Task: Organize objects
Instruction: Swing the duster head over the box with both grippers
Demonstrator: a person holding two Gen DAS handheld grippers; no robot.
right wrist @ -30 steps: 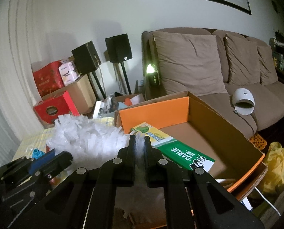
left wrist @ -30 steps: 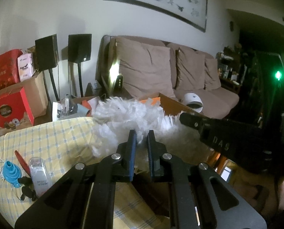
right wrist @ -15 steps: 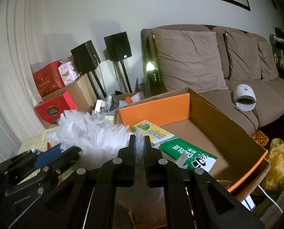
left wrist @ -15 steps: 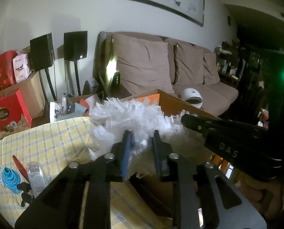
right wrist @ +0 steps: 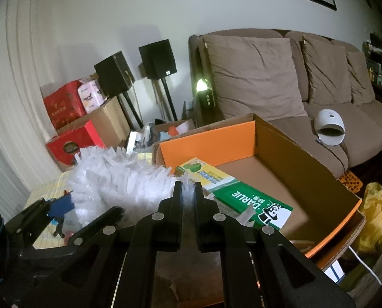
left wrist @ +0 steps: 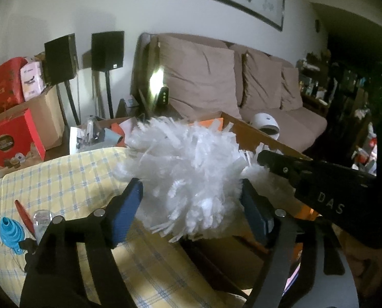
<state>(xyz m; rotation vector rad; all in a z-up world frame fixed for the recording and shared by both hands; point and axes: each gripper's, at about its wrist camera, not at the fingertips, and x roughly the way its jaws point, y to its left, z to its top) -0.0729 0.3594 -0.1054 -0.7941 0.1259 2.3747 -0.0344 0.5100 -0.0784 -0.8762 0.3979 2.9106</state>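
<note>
A white fluffy duster of plastic strips (left wrist: 191, 169) hangs over the near edge of an open cardboard box (right wrist: 293, 154) with orange flaps. My left gripper (left wrist: 191, 190) straddles its bushy head, jaws opening, blue pads (left wrist: 129, 205) standing wide at either side of the fluff. My right gripper (right wrist: 188, 190) is shut on the duster's (right wrist: 119, 177) thin end above the box. The right gripper's black fingers (left wrist: 265, 156) come in from the right in the left wrist view. The left gripper (right wrist: 88, 208) shows at lower left in the right wrist view.
Inside the box lie a green toothpaste carton (right wrist: 255, 202) and a yellow-green carton (right wrist: 203, 172). On the yellow checked tablecloth (left wrist: 62, 174) sit a blue funnel (left wrist: 11, 231), a red tool (left wrist: 22, 213) and a clear bottle (left wrist: 40, 223). A brown sofa (right wrist: 268, 82), speakers and boxes stand behind.
The left gripper's jaws have spread from nearly shut to wide, and the duster's fluff has puffed out between them. The right gripper has stayed shut on the duster's end.
</note>
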